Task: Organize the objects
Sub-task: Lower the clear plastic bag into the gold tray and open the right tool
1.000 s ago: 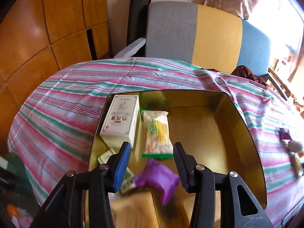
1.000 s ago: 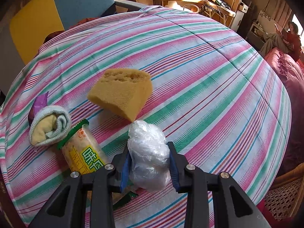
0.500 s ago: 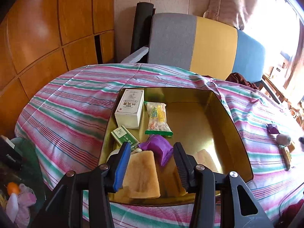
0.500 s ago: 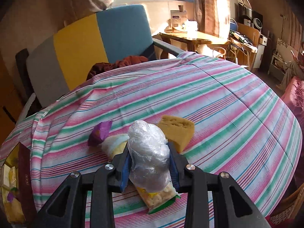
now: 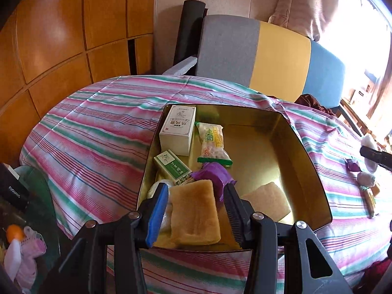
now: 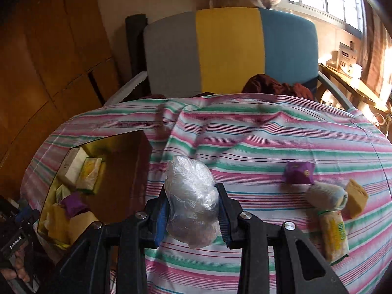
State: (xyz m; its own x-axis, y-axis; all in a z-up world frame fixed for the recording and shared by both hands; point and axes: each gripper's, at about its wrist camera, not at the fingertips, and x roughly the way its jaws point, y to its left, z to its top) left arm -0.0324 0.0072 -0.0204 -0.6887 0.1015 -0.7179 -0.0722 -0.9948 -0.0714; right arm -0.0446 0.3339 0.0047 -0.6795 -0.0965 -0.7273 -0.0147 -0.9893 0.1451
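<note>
A gold tin box sits on the striped tablecloth; it also shows at the left of the right wrist view. In it lie a white carton, a snack pack, a green box, a purple packet and two yellow sponges. My left gripper is open and empty above the box's near edge. My right gripper is shut on a crumpled clear plastic bag, held above the cloth to the right of the box.
On the cloth at the right lie a purple packet, a rolled cloth, a yellow sponge and a snack pack. A grey, yellow and blue chair stands behind the table. Wood panelling is at the left.
My left gripper has pulled back and up from inside the box. My right gripper has lifted the plastic bag off the table and swung left towards the box.
</note>
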